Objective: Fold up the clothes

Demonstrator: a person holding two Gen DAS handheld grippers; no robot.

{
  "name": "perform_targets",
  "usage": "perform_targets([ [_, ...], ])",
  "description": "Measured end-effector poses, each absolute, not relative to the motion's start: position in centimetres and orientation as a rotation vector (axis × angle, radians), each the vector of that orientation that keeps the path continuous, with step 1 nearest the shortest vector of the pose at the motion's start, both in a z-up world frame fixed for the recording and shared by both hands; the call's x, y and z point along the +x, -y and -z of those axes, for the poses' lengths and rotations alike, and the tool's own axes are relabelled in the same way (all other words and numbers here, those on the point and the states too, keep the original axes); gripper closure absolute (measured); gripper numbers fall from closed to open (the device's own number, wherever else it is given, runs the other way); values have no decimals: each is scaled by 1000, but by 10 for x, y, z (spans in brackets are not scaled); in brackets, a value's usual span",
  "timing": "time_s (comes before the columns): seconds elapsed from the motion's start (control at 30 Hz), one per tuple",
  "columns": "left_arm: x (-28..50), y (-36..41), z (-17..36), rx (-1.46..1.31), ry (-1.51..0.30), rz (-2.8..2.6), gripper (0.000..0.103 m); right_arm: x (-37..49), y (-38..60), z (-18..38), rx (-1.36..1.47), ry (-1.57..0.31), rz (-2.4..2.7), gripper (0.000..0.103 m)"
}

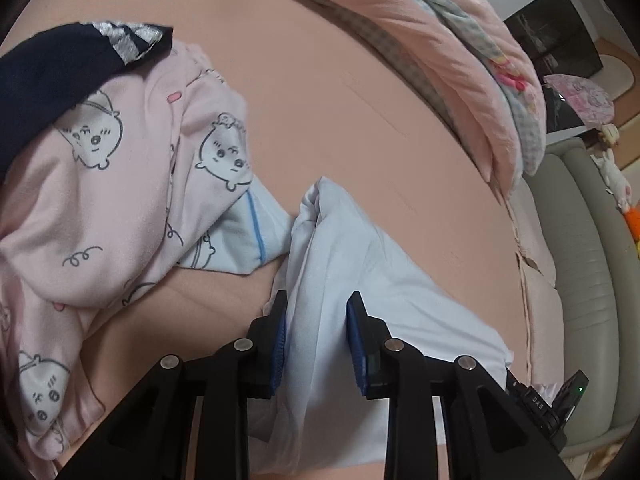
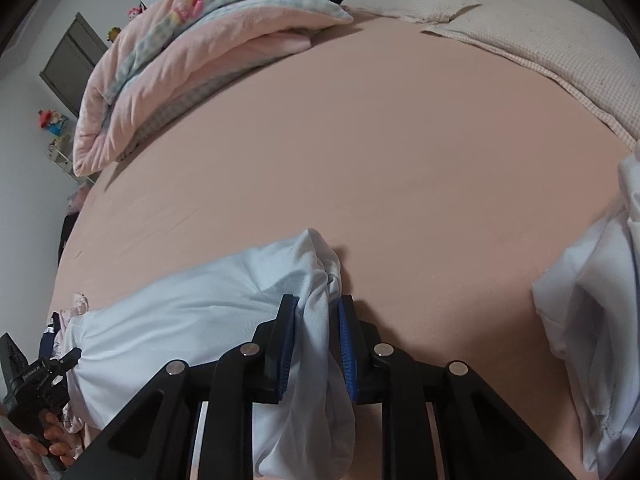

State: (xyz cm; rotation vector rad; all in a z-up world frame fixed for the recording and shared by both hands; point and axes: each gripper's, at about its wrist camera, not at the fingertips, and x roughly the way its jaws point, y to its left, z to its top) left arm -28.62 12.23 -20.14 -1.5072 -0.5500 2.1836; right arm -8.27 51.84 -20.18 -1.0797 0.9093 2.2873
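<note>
Pale blue garment (image 1: 360, 264) was clamped at each end by the left hand-held gripper (image 1: 316, 340) and right hand-held gripper (image 2: 316, 344), stretched between them (long axis sideways) over the bed (image 2: 360, 140).

Soft, even indoor light fills both views, neither dim nor harsh, with no glare. A small dark shadow lies on the pink sheet (image 2: 360, 160) just beyond the right gripper (image 2: 318, 310) tips. Fisheye bending curves everything far from the tongs, and black vignette fills the corners. Cloth nearest the left gripper (image 1: 320, 304) looks slightly soft.
</note>
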Motion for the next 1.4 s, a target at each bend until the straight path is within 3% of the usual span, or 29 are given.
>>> perform_targets([
  [0.03,-285,-120,199,-1512,582,-2180,73,-83,-517,200,-1078,-897,-2288,75],
  [0.1,-284,-116,192,-1489,636,-2182,58,-80,-516,195,-1065,-881,-2280,42],
  [0.13,-283,-114,189,-1476,663,-2183,45,-77,-515,193,-1048,-902,-2289,39],
  [0.17,-281,-113,185,-1463,672,-2186,39,-75,-515,191,-1029,-938,-2301,39],
  [0.33,-264,-103,178,-1452,681,-2165,38,-54,-513,191,-960,-1166,-2285,38],
  [0.93,-202,-110,183,-1455,620,-2090,38,-19,-483,215,-1031,-1318,-2197,38],
  [1.4,-194,-113,221,-1553,840,-1919,38,-9,-470,239,-972,-1629,-2106,32],
])
